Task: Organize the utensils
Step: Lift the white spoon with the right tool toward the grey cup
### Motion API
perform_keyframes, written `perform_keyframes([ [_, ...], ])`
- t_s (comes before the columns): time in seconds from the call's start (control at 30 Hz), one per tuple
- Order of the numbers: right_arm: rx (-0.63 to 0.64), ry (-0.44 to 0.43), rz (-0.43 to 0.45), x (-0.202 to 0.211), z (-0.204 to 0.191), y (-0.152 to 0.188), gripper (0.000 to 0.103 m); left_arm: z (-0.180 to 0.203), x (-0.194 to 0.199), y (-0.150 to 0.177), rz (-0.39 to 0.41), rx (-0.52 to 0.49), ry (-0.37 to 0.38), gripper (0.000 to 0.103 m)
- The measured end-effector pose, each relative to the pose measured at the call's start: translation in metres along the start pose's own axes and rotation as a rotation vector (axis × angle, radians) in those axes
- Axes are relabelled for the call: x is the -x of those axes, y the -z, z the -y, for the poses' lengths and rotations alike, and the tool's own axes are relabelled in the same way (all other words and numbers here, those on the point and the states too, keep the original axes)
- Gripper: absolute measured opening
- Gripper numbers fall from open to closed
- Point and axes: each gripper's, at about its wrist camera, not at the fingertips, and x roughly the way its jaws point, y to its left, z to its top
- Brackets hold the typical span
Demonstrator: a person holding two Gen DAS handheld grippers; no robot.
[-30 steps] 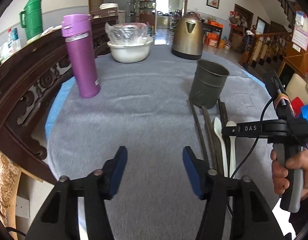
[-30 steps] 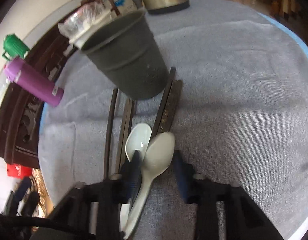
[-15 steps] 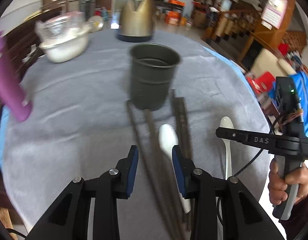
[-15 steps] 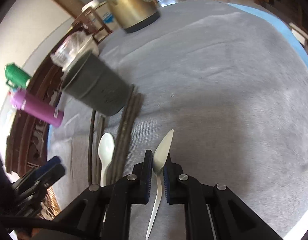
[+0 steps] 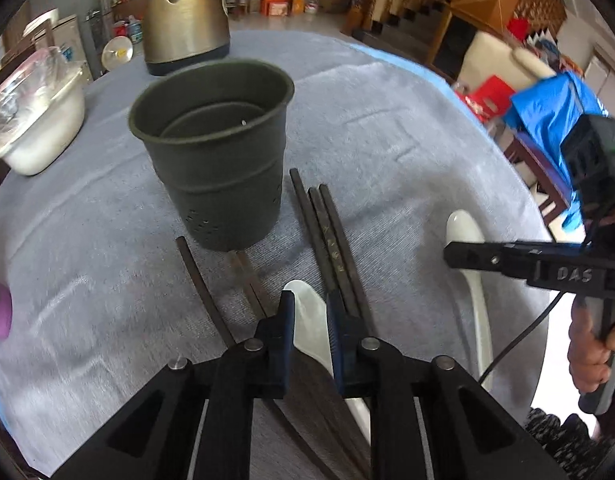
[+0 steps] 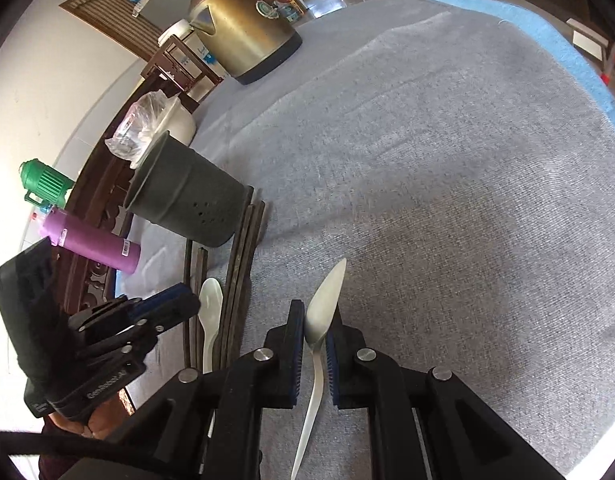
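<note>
I judged the task barely begun: the dark holder cup [image 5: 211, 152] stood upright on the grey cloth [image 6: 447, 160] and showed nothing inside, so every utensil remained to be loaded. The dark chopsticks [image 5: 331, 248] lay flat on the cloth beside its base. My right gripper [image 6: 315, 332] was clenched on one white spoon [image 6: 323, 304], lifted clear. My left gripper [image 5: 310, 320] bracketed the second spoon [image 5: 307, 312]; whether it gripped, I could not tell.

Bright daylight, fisheye-warped, blurred edges
</note>
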Motion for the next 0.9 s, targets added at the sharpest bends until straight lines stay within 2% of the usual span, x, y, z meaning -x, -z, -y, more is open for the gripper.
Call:
perform_keyframes([
  [0.33,0.005,0.007,-0.009,-0.008,-0.009,-0.004,0.011,-0.009,-0.008,-0.003,-0.019,-0.029,0.036,0.017],
  [0.47,0.019,0.011,-0.006,-0.006,-0.013,-0.005,0.011,-0.008,-0.009,-0.008,-0.022,-0.046,0.022,0.017],
  [0.7,0.014,0.021,-0.009,-0.006,-0.015,-0.006,0.011,-0.004,-0.025,-0.009,-0.094,-0.105,0.06,0.02],
  [0.77,0.019,0.024,-0.006,-0.005,-0.016,-0.006,0.011,-0.005,-0.025,-0.007,-0.09,-0.108,0.068,0.02],
  [0.8,0.022,0.024,-0.004,-0.004,-0.017,-0.006,0.011,-0.007,-0.025,-0.007,-0.087,-0.1,0.07,0.017],
  [0.83,0.025,0.024,-0.001,-0.004,-0.017,-0.007,0.011,-0.011,-0.025,-0.006,-0.083,-0.087,0.072,0.008],
  [0.9,0.03,0.024,0.005,-0.003,-0.018,-0.007,0.011,-0.017,-0.021,-0.004,-0.069,-0.073,0.081,0.006],
])
